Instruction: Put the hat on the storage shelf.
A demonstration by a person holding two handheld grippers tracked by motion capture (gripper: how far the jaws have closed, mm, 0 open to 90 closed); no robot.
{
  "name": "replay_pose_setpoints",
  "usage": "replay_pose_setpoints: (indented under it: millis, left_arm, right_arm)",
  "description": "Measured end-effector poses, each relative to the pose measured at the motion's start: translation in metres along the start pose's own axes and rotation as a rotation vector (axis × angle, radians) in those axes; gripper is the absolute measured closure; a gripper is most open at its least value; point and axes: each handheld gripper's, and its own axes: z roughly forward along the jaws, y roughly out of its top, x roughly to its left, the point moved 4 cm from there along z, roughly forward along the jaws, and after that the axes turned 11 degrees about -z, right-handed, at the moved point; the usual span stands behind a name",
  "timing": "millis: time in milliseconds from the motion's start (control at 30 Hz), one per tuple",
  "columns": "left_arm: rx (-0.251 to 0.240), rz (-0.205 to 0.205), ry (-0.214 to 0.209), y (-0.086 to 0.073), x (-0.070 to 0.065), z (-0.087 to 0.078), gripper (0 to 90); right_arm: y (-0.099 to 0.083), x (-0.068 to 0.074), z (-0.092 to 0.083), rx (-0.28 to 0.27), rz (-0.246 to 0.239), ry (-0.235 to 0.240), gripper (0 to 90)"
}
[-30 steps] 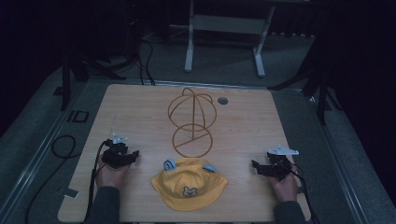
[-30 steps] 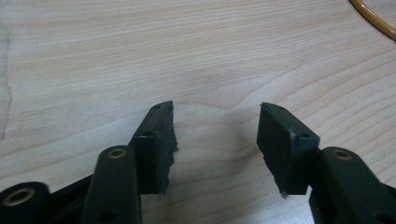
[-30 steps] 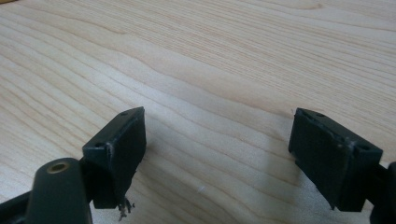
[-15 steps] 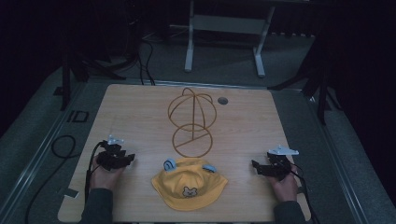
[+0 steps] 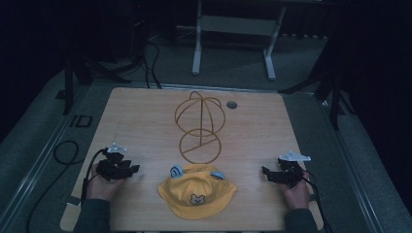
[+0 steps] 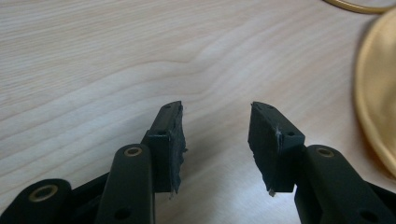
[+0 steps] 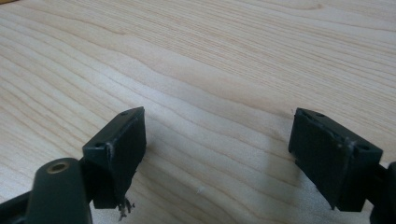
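A yellow child's hat (image 5: 197,193) with a small bear face and two blue ears lies flat near the table's front edge. Behind it stands a gold wire hat stand (image 5: 199,127), a dome frame over a round base ring. My left gripper (image 5: 132,169) rests low at the hat's left, open, with bare wood between its jaws; its own view catches the hat's brim (image 6: 376,116) at the right edge and my left gripper (image 6: 216,123) empty. My right gripper (image 5: 265,173) sits at the hat's right, open wide over wood, as my right gripper (image 7: 218,135) shows in its own view.
The wooden table (image 5: 136,116) has a small dark round disc (image 5: 231,104) near its far edge. Black cables (image 5: 63,155) trail off the left side. A metal frame stand (image 5: 233,29) and dark floor lie beyond the table.
My left gripper has drawn back slightly towards the front edge and left. The right gripper and the hat have stayed put.
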Motion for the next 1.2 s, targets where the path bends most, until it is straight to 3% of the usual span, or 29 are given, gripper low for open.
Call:
replay_pose_setpoints:
  millis: [233, 567, 600, 700, 967, 1200]
  left_arm:
    - [0.017, 0.072, -0.026, 0.003, -0.015, -0.009, 53.9]
    - [0.019, 0.135, -0.050, 0.012, -0.036, -0.022, 51.6]
    - [0.025, 0.163, -0.057, 0.016, -0.046, -0.026, 51.5]
    - [0.029, 0.183, -0.063, 0.018, -0.051, -0.029, 51.4]
    - [0.074, 0.284, -0.132, 0.033, -0.080, -0.039, 53.3]
    - [0.095, 0.326, -0.177, 0.043, -0.093, -0.042, 53.5]
  right_arm:
    - [0.000, 0.000, 0.000, -0.001, 0.000, 0.000, 18.9]
    - [0.000, 0.000, 0.000, 0.000, 0.001, 0.000, 18.9]
    - [0.000, 0.000, 0.000, 0.000, 0.000, 0.000, 18.9]
    - [0.000, 0.000, 0.000, 0.000, 0.000, 0.000, 18.9]
    - [0.000, 0.000, 0.000, -0.001, 0.002, 0.001, 18.9]
    - [0.000, 0.000, 0.000, -0.001, 0.003, 0.001, 18.9]
